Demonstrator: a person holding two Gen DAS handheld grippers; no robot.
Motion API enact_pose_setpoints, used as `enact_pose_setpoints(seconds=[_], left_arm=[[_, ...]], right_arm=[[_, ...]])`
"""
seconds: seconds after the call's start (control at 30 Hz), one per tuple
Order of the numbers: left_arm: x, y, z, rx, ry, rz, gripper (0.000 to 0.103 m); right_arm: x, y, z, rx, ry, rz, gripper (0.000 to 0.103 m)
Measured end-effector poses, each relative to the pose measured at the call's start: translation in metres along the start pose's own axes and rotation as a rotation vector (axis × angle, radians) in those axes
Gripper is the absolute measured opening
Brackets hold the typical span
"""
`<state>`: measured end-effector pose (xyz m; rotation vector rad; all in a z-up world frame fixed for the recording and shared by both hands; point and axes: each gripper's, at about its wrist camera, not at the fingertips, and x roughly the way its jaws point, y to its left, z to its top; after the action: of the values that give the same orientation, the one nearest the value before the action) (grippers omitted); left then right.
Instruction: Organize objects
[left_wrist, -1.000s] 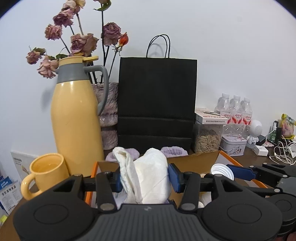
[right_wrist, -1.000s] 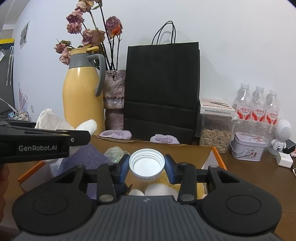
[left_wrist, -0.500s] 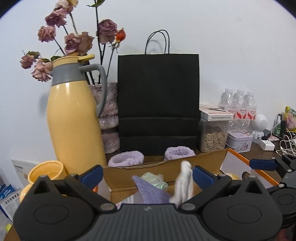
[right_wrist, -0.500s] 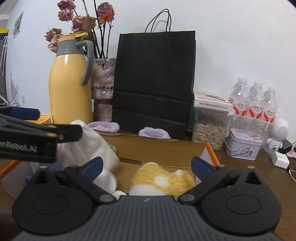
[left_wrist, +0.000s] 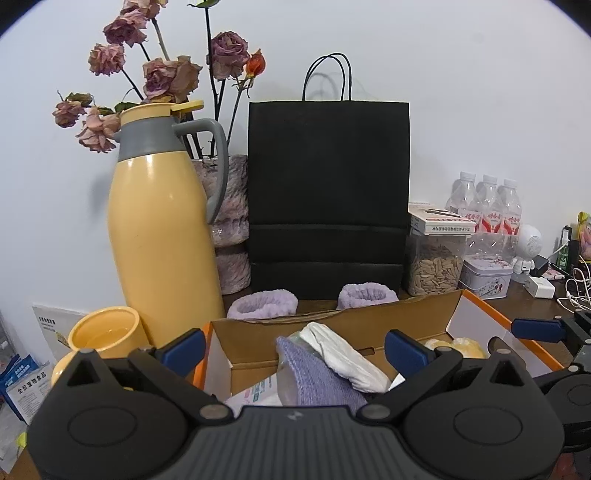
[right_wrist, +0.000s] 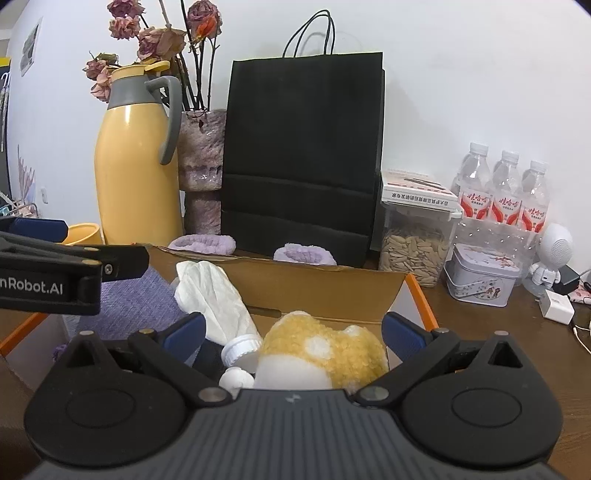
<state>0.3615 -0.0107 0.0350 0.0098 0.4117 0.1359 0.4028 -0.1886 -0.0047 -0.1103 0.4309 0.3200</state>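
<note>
Cardboard, brown inside with an orange rim, makes the open box that sits on the desk near its back edge, and everything the task has gathered lies in it. At the box's left end a purple knit cloth and a crumpled white tissue rest together, the tissue's long axis slanting from the back of the box down toward the front. The left hand-held gripper hovers just above and in front of them, jaws spread wide with nothing pinched; cloth and tissue sit below the gap, clear of both pads.

Toward the box's right end lie a yellow plush toy and, touching its left side, a white cap tipped on its edge, with a small white ball just in front. The right hand-held gripper stands over these, jaws equally wide and empty, the plush directly beneath and slightly ahead.

Both tools appear free, so the next move probably turns on what remains outside the box. Two purple bands lie on the desk just behind the box's back wall, their long axes running along that wall. The left band is straight ahead of the left hand-held gripper; the right band is ahead of the right one. Each hand looks nearer to its own band, reaching forward over the back wall.
</note>
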Motion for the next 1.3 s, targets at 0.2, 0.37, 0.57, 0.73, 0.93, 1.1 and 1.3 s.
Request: enact_pose_setpoints(seconds=[0.2, 0.37, 0.57, 0.73, 0.93, 1.1, 1.3], left_arm=[[-0.022, 0.0, -0.006, -0.013, 0.007, 0.01, 0.103], [-0.05, 0.004, -0.017, -0.034, 0.014, 0.028, 0.103], [-0.091, 0.007, -0.039, -0.043, 0.042, 0.046, 0.103], [-0.126, 0.007, -0.056, -0.041, 0.055, 0.059, 0.103], [-0.162, 0.0, -0.076, -0.035, 0.071, 0.058, 0.103], [-0.184, -0.001, -0.09, -0.043, 0.082, 0.057, 0.103], [-0.199, -0.002, -0.095, -0.051, 0.078, 0.063, 0.103]], right_arm=[[-0.021, -0.001, -0.005, 0.02, 0.003, 0.005, 0.103], [-0.05, -0.005, -0.012, 0.046, -0.001, 0.014, 0.103], [-0.092, -0.005, -0.021, 0.071, -0.001, 0.04, 0.103], [-0.127, 0.003, -0.031, 0.059, 0.002, 0.065, 0.103], [-0.162, 0.008, -0.046, 0.063, 0.0, 0.063, 0.103], [-0.184, 0.008, -0.057, 0.074, -0.001, 0.059, 0.103], [-0.198, 0.008, -0.063, 0.074, -0.001, 0.053, 0.103]])
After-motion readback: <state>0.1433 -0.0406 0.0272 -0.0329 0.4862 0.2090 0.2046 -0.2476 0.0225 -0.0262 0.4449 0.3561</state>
